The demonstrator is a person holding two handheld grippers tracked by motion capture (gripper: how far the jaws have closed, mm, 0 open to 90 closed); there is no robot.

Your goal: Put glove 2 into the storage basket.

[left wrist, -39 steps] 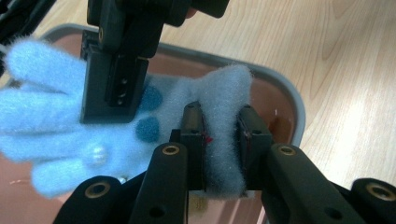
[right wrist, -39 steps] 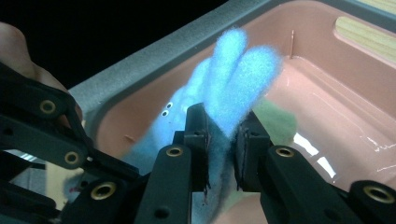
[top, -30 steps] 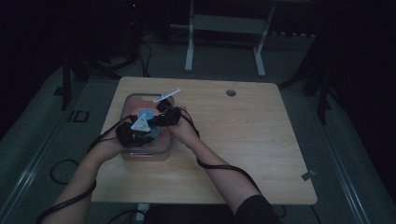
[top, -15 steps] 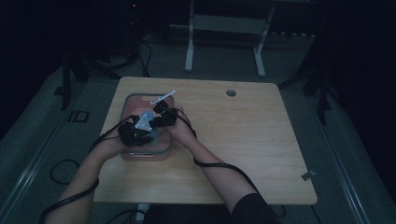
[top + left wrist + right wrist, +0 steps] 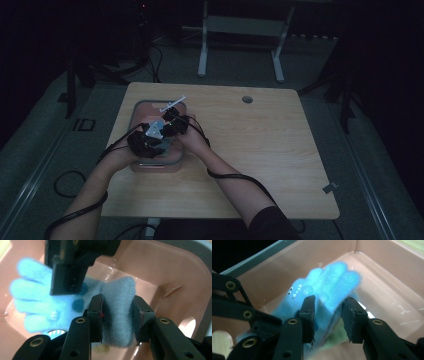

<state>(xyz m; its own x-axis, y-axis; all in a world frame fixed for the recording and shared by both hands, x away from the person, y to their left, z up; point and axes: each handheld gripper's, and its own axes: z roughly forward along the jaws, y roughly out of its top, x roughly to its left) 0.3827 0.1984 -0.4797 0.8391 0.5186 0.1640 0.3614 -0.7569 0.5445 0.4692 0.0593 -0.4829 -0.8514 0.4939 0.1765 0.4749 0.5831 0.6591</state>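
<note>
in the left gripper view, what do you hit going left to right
glove fingers → right gripper → left gripper's left jaw → glove cuff between the jaws → left gripper's right jaw → pink tub wall with its handle hole

glove (image 5: 37, 297): fuzzy blue cloth | tub (image 5: 175, 272): glossy pink plastic | table (image 5: 280, 150): matt wood
</note>
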